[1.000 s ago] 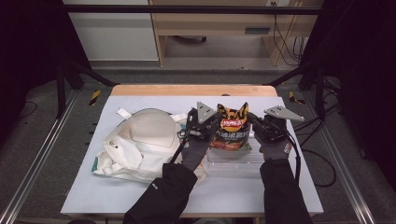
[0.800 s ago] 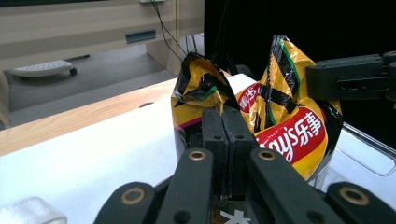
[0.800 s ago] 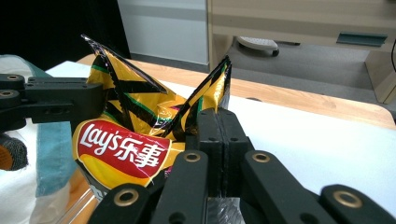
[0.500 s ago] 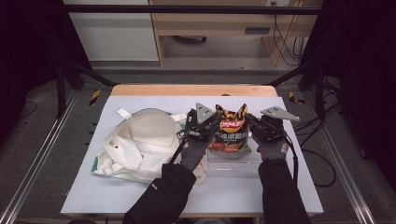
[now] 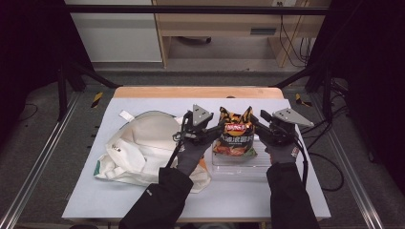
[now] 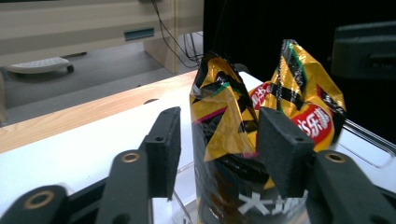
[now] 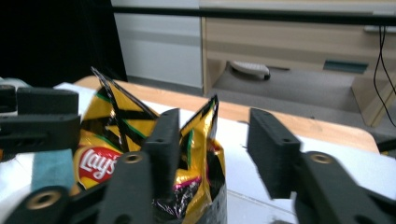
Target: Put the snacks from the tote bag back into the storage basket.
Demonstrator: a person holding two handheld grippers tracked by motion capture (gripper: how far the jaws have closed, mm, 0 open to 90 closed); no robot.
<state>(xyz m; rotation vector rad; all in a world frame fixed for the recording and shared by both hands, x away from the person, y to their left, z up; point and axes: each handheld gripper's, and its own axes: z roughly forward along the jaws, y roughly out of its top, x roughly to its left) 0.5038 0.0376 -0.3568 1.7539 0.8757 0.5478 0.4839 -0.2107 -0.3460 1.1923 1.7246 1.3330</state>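
A white cloth bag [image 5: 143, 150] lies at nine o'clock on the white table [image 5: 267, 202], a wooden desk [image 5: 229, 24] at twelve

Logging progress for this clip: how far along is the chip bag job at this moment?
Done: the chip bag stands upright in the clear tray. In hand: the left gripper and right gripper flank its top, jaws just opening, pads not pressing it. Left: drawing both grippers away; whether the white tote bag beside the tray comes next is unclear.
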